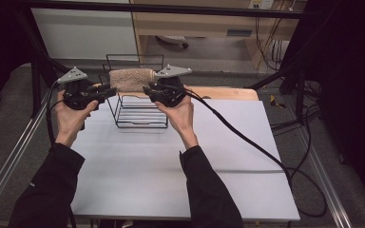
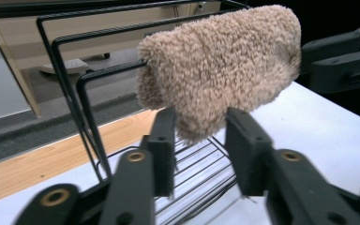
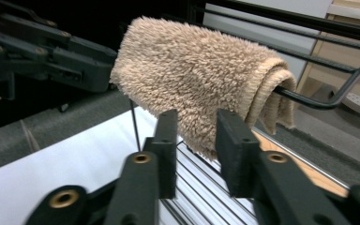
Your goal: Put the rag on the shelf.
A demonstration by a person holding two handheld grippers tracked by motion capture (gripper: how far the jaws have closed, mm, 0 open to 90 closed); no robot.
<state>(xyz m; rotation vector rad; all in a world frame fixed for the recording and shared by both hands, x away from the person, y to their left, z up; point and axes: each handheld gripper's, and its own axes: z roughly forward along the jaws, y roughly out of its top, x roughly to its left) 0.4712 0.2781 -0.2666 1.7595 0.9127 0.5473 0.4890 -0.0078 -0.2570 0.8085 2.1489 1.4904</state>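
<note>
Your landmark is the black wire rack (image 1: 140,111), which stands on the white table (image 1: 171,171) toward its far edge. A beige towel (image 1: 132,79) hangs folded over one of the rack's upper bars, near the top of the rack, with its fluffy ends drooping down both sides of that bar.

Your left gripper (image 1: 108,90) sits at the left end of the rack, level with the towel, and points in at the towel's left end. In the left gripper view the lower edge of the towel (image 2: 220,70) dips between the two black jaws, which stand parted with a gap on either side of the cloth; the pads do not press on it.

Your right gripper (image 1: 147,90) sits at the right end of the rack, also level with the towel, and points in at the towel's right end. In the right gripper view the hanging edge of the towel (image 3: 197,75) comes down between the jaws, and those too stand apart without squeezing the cloth. The rack's bar (image 3: 318,101) runs out of the towel's fold on the right.

Both grippers are just beside the rack, one on each side, with the towel between them.
</note>
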